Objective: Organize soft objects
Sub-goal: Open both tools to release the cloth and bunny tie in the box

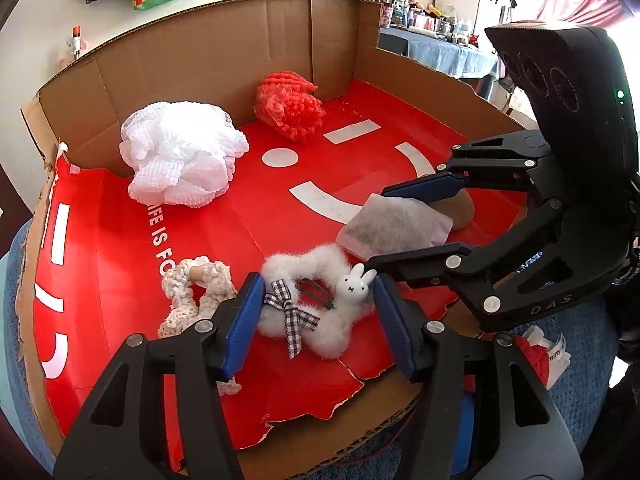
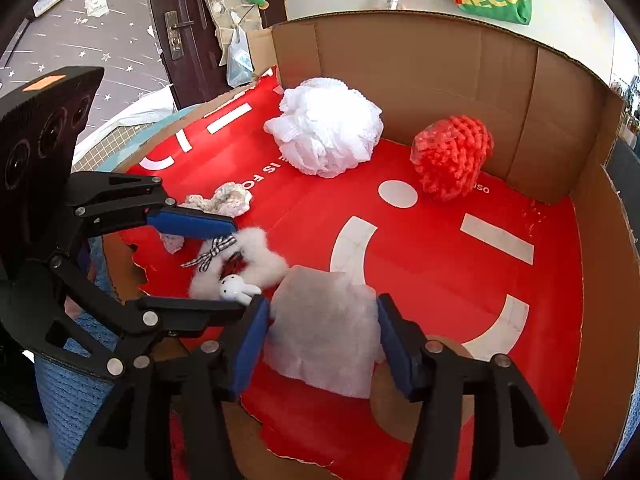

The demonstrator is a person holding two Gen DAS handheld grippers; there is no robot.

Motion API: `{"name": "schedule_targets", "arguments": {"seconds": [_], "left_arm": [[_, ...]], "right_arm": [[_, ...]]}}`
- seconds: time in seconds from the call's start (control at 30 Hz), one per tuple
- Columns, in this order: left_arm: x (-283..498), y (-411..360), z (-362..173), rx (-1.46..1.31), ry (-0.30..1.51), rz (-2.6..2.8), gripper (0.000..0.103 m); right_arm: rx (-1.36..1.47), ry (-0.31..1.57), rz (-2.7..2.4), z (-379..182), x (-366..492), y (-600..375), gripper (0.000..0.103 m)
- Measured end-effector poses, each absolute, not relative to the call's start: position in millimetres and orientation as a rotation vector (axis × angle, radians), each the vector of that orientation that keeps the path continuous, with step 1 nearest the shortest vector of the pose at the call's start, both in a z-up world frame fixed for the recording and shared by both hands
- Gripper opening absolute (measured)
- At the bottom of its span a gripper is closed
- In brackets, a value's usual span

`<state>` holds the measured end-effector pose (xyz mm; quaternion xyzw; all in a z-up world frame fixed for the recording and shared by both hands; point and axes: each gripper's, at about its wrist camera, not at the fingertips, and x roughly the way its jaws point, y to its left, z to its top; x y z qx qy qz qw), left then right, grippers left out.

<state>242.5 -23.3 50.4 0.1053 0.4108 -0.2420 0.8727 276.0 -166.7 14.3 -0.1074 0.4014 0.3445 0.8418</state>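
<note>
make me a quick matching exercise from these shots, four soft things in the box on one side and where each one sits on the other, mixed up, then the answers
Things:
1. white mesh pouf
2. red mesh pouf
3. fluffy white scrunchie with a bunny
4. white fabric pouch

Places:
A. between the left gripper's open jaws
B. far corner of the cardboard box
C. between the right gripper's open jaws
D. by the back wall, beside the red one

Pairs: 1-D, 2-B, 3-A, 4-C
</note>
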Motion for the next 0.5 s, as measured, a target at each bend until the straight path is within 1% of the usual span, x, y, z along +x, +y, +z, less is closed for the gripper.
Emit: {"name": "schedule_targets", "arguments": {"seconds": [0.03,0.23,0.37,0.5], "left_arm": [[242.2,-23.1,50.7,0.221,0.857,-0.506,0.056],[241.8,-23.2,51.5,0.224,0.850,-0.506,0.058],[240.1,-23.8,53.4,0.226,0.840,-0.509,0.063],[235.6,-23.4,56.5,0.232,0.828,-0.507,0.064]], "right_arm": [[-0.228,0.847,0.729,14.0,276.2,-166.4,0.061],[-0.227,0.845,0.728,12.8,276.4,-165.2,0.063],[-0.221,0.844,0.721,13.2,276.0,-166.1,0.065],[-0.210,0.835,0.714,17.1,274.6,-168.1,0.068]]}}
